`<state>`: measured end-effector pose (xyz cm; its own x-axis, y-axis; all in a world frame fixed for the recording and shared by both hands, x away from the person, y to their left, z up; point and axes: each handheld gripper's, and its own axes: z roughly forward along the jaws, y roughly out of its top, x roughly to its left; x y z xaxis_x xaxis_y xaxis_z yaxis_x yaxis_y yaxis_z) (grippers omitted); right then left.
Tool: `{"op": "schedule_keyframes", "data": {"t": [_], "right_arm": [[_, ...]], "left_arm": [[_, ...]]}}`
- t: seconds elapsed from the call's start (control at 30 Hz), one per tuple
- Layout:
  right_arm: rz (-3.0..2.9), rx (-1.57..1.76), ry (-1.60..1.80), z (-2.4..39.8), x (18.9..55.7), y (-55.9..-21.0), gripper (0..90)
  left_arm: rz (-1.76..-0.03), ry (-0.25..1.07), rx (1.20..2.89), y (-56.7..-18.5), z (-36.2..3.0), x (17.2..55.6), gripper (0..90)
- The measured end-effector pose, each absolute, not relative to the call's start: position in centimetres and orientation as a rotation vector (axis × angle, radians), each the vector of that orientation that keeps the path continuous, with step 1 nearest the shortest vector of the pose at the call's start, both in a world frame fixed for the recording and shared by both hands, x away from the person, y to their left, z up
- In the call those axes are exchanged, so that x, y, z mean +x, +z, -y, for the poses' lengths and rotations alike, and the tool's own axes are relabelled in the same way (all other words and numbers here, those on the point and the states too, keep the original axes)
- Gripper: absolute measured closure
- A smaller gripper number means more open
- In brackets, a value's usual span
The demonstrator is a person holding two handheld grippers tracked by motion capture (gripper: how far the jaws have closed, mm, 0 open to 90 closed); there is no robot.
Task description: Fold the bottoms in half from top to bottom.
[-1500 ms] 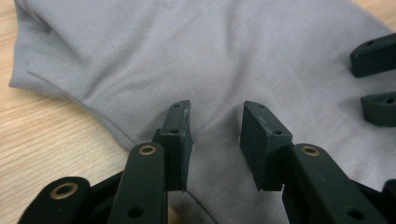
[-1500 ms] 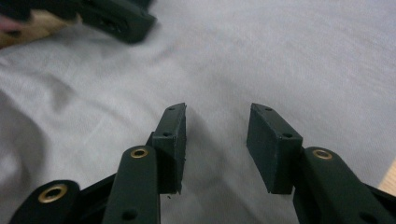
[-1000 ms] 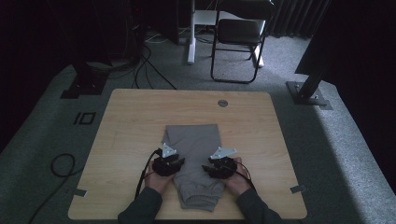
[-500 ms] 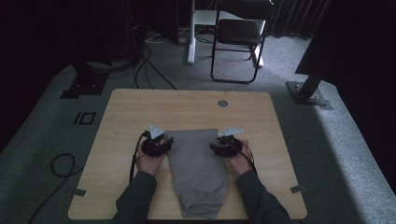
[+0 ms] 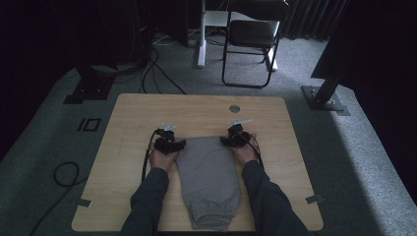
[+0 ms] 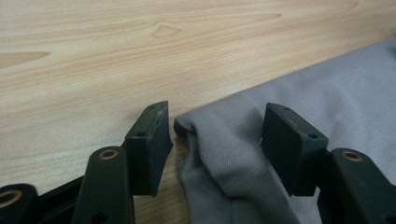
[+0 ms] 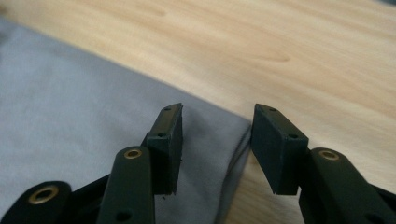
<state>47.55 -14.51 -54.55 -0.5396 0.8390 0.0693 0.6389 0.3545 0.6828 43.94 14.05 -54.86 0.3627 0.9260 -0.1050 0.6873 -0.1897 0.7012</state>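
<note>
A grey folded garment (image 5: 209, 177) lies flat on the wooden table (image 5: 128, 118), running from the middle to the near edge. My left gripper (image 5: 169, 143) is at its far left corner and my right gripper (image 5: 236, 136) at its far right corner. In the left gripper view, my left gripper (image 6: 215, 140) has just been opening; a raised ridge of the cloth corner (image 6: 224, 163) stands between the jaws with the pads off it. In the right gripper view, my right gripper (image 7: 217, 140) is open over the other corner (image 7: 210, 135), whose cloth lies slack between the pads.
A small round metal disc (image 5: 234, 108) is set in the table near its far edge. Beyond the table stand a black chair (image 5: 251, 39) and a metal stand base (image 5: 327, 98). Cables (image 5: 64, 172) lie on the carpet to the left.
Both hands have moved away from the person and apart, from the middle of the garment to its far corners. The garment now lies narrower and flat.
</note>
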Motion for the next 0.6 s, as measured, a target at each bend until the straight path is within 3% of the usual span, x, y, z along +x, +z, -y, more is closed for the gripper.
{"op": "schedule_keyframes", "data": {"t": [0.13, 0.23, 0.3, 0.57, 0.6], "right_arm": [[-2.341, 1.304, 0.988, 14.5, 47.7, -54.5, 63.5], [-2.376, 1.314, 1.009, 14.4, 47.8, -54.4, 76.7], [-2.399, 1.34, 1.019, 14.3, 48.0, -54.3, 80.8], [-2.332, 1.328, 1.078, 15.1, 48.3, -52.4, 82.1], [-2.296, 1.295, 1.138, 15.6, 48.0, -50.9, 82.0]], "left_arm": [[-1.371, 0.474, 1.984, -54.8, -13.5, 43.7, 52.4], [-1.357, 0.413, 1.989, -54.7, -13.3, 43.9, 69.7], [-1.354, 0.41, 2.007, -54.4, -13.0, 44.1, 78.5], [-1.313, 0.474, 1.97, -51.5, -13.0, 44.6, 81.6], [-1.282, 0.494, 1.936, -50.1, -13.2, 44.2, 81.6]]}}
